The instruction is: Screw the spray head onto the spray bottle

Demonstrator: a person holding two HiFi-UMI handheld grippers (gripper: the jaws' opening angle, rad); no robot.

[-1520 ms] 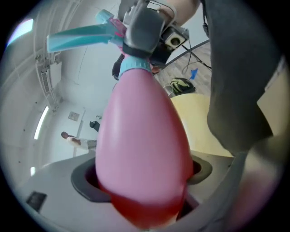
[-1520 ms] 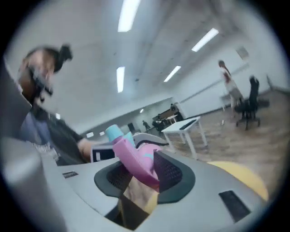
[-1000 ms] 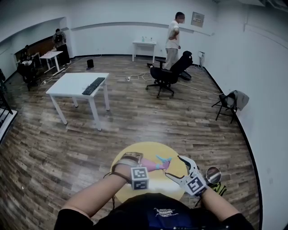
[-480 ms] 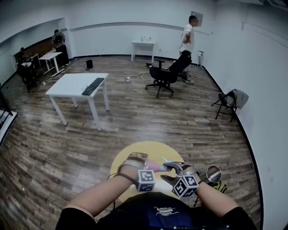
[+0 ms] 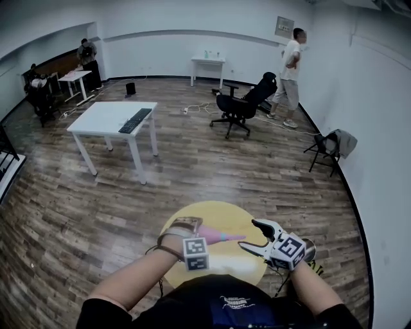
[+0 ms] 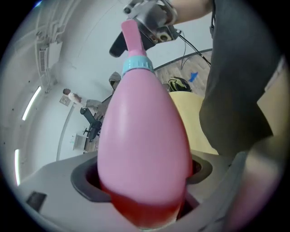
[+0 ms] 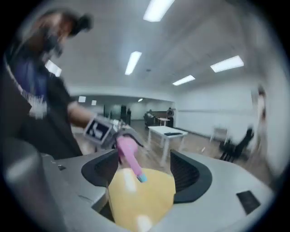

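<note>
Seen from the head, the left gripper (image 5: 196,231) holds the pink spray bottle (image 5: 217,237) on its side above the round yellow tabletop (image 5: 221,215). The narrow end points across it toward the right gripper (image 5: 250,236), which hangs at the tabletop's right edge.

The left gripper view adds what that view cannot show. The jaws are clenched on the bottle's broad lower body. A teal collar (image 6: 136,65) rings the neck, and a slim pink piece rises from it and ends right at the right gripper. Whether that piece is the spray head fully screwed on, I cannot tell.

The right gripper view looks the other way, over the tabletop toward the left gripper. Its own jaws are spread and have just been opening. Nothing is pressed between the pads, and the bottle's teal-tipped end shows in the gap, a little beyond them. Only this view shows the ceiling lights (image 7: 156,9).

The bottle's wall is opaque, so its contents cannot be made out.

Only the head view shows the room beyond the tabletop: a white table (image 5: 106,119) with a keyboard (image 5: 135,121), and an office chair (image 5: 241,106).
</note>
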